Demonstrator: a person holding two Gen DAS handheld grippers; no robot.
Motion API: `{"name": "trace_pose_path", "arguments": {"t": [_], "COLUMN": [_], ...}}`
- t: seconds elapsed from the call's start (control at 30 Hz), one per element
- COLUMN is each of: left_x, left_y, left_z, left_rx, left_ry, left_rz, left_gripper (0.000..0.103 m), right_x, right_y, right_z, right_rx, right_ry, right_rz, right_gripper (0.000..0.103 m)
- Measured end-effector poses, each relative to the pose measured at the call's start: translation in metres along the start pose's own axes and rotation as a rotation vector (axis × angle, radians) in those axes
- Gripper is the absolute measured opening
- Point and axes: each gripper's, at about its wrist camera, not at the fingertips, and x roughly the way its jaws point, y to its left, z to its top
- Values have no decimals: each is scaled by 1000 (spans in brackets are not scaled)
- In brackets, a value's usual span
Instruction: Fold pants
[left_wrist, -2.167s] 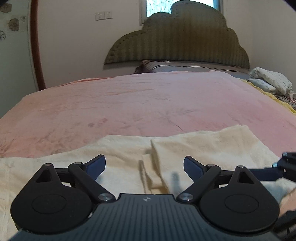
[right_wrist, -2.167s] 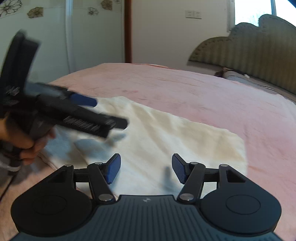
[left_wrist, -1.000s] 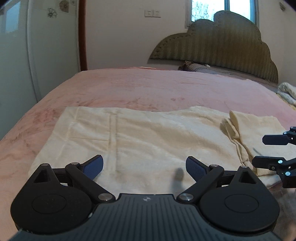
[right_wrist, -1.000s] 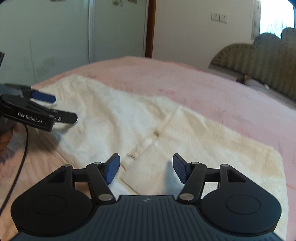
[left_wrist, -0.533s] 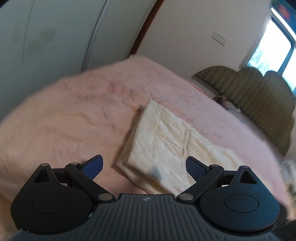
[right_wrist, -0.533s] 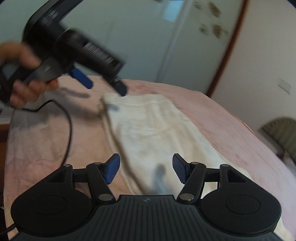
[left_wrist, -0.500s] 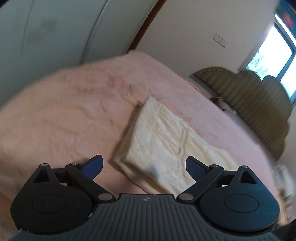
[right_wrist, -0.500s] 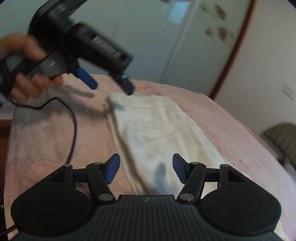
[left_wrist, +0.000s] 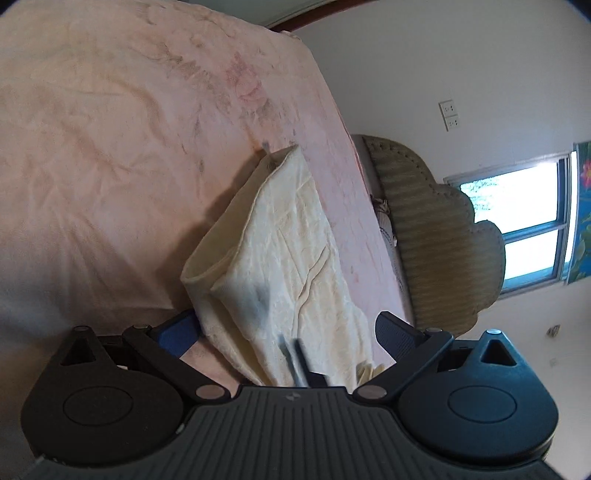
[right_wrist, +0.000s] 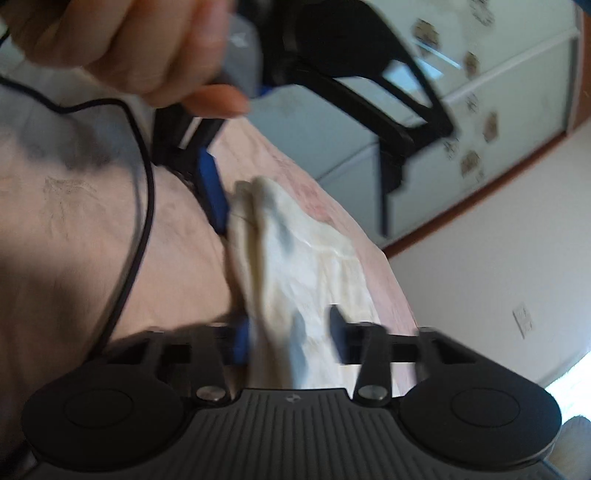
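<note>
The cream pants (left_wrist: 291, 266) lie folded lengthwise on the pink bedspread (left_wrist: 96, 155). In the left wrist view the view is tilted, and my left gripper (left_wrist: 286, 334) is open with its jaws on either side of the pants' near end. In the right wrist view, which is blurred, my right gripper (right_wrist: 290, 341) is open but narrower, its jaws straddling the edge of the pants (right_wrist: 314, 266). The left gripper's blue finger (right_wrist: 212, 192) shows just beyond, at the far corner of the cloth, held by a hand (right_wrist: 122, 44).
A padded olive headboard (left_wrist: 436, 236) stands at the bed's far end, with a window (left_wrist: 517, 221) behind it. A black cable (right_wrist: 144, 206) trails across the bedspread on the left. A wardrobe (right_wrist: 443, 122) stands beyond the bed.
Both grippers have rolled sideways and dropped down close to the end of the pants. The right gripper's jaws have narrowed around the cloth edge, and the left gripper has come very near the right one.
</note>
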Motion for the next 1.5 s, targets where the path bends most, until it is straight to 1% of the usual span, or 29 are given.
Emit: {"name": "trace_pose_path", "arguments": {"t": [0.03,0.07,0.13,0.17,0.23,0.27,0.33,0.4,0.43,0.47,0.5,0.53,0.57,0.6,0.67,0.73,0.8,0.83,0.9,0.93,0.97,1.0,1.03,1.07,1.17,1.27,1.37,1.5], "left_x": [1,3,10,15,24,29,40,50,52,54,56,57,58,59,59,58,57,57,57,57,56,54,52,48,36,27,20,18], "left_y": [-1,-1,-3,-3,-6,-8,-10,-10,-11,-13,-16,-19,-20,-20,-17,-17,-21,-24,-33,-37,-41,-46,-51,-57,-79,-100,-122,-158], "left_z": [2,5,11,15,23,27,37,43,45,45,43,42,40,39,36,33,31,30,27,25,23,19,16,12,-5,-24,-48,-78], "left_rx": [-1,5,28,29,43,50,47,45,56,78,106,138,173,197,214,230,261,280,323,341,356,371,386,404,444,470,506,561], "left_ry": [2,2,6,8,-6,-11,-7,-3,-10,-17,-23,-35,-45,-53,-64,-75,-83,-86,-91,-97,-104,-115,-127,-141,-179,-207,-247,-255], "left_rz": [-4,-6,5,10,-13,-21,-17,-16,-9,-1,32,62,91,117,128,130,149,161,182,192,198,200,197,191,159,124,106,50], "left_gripper": [102,102,102,102,102,102,101,99,91,86,71,51,42,26,19,17,17,16,15,15,14,14,13,13,13,13,13,14], "right_x": [3,7,9,8,6,3,-1,-3,-2,-1,-4,-9,-18,-29,-43,-37,-15,-2,23,27,25,23,19,12,14,16,3,-33], "right_y": [2,3,-6,-19,-45,-55,-68,-75,-76,-75,-72,-71,-74,-81,-106,-131,-140,-139,-130,-125,-124,-126,-129,-129,-132,-133,-143,-161], "right_z": [2,3,4,3,-1,-3,-5,-5,-5,-4,-4,-3,-4,-5,-12,-25,-42,-53,-72,-78,-79,-75,-71,-73,-61,-55,-63,-80], "right_rx": [-14,-15,52,139,298,345,387,404,404,395,379,368,359,372,470,599,681,704,747,760,776,782,791,810,868,945,1104,1191], "right_ry": [-12,-19,-32,-41,-59,-69,-81,-81,-70,-55,-32,-13,-18,-43,-91,-82,5,61,174,182,160,167,145,104,35,0,-88,-148], "right_rz": [-1,7,35,67,114,122,125,146,176,227,275,304,331,353,381,356,303,298,322,333,322,317,308,305,327,311,316,291], "right_gripper": [17,15,13,13,11,11,11,11,11,11,12,12,12,12,12,12,12,12,12,12,12,12,13,13,13,13,13,13]}}
